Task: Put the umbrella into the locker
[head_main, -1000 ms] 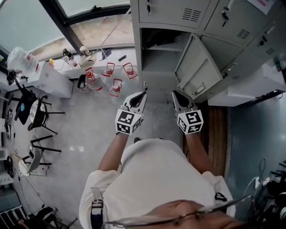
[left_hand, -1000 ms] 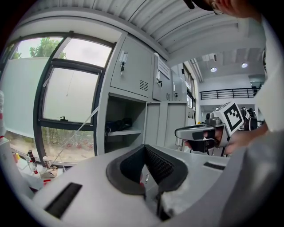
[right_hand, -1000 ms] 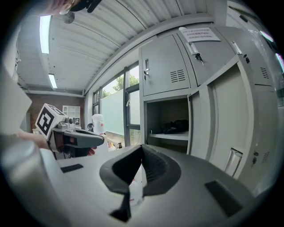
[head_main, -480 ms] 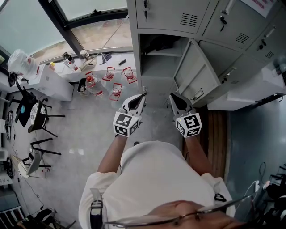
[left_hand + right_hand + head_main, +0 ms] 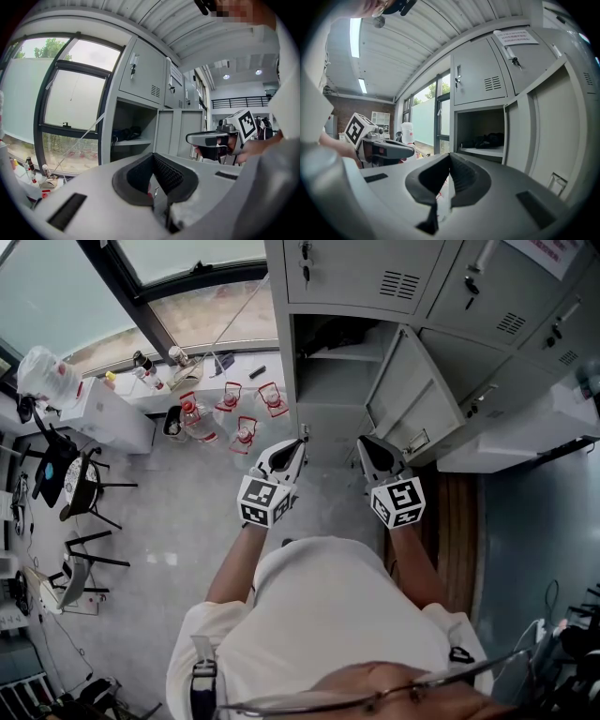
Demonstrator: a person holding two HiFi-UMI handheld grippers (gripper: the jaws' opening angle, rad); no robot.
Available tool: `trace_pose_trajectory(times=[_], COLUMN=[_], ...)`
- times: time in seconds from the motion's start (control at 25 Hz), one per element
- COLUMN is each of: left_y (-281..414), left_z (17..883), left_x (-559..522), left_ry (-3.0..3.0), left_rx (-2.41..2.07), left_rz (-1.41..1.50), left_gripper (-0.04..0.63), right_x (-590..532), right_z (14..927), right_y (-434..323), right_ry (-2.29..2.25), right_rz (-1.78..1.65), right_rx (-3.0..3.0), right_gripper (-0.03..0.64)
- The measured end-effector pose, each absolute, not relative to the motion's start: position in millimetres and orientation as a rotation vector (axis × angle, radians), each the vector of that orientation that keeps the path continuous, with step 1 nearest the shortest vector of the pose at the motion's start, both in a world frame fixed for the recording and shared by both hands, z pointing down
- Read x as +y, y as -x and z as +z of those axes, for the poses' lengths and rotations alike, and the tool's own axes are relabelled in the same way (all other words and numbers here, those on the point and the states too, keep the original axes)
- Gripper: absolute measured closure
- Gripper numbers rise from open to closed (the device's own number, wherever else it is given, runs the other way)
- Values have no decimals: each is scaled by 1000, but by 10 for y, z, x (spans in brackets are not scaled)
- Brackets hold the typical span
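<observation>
A dark folded umbrella (image 5: 125, 133) lies on the shelf inside the open locker compartment (image 5: 330, 381); it also shows in the right gripper view as a black bundle (image 5: 487, 139). The locker door (image 5: 412, 390) stands swung out to the right. My left gripper (image 5: 302, 439) and right gripper (image 5: 361, 440) are held side by side in front of the compartment, a little short of it. Both point at it with nothing between their pads. The left gripper's (image 5: 153, 154) jaws are shut, and the right gripper's (image 5: 450, 155) jaws meet at the tip.
Several water bottles (image 5: 234, 409) stand on the floor left of the locker, under the window. A white cabinet (image 5: 103, 413) and black chairs (image 5: 80, 484) are further left. Closed locker doors (image 5: 356, 273) surround the open one. A white bench (image 5: 525, 437) lies to the right.
</observation>
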State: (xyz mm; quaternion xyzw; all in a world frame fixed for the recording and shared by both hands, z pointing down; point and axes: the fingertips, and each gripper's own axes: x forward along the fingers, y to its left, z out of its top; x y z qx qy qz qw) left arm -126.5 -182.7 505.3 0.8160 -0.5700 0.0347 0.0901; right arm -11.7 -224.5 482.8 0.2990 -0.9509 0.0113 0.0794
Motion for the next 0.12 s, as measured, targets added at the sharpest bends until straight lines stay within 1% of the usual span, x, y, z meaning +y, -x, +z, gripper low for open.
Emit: trace_pose_trajectory(times=[0.12], left_y=[1279], left_z=[5051], left_x=[-1855], left_ry=[-2426], left_rx=[-1692], left_rz=[102], left_gripper=[592], right_x=[-2285], right_z=[4818], right_y=[117], right_ry=[-905], right_rz=[35], right_rx=[-2842], right_gripper=[611])
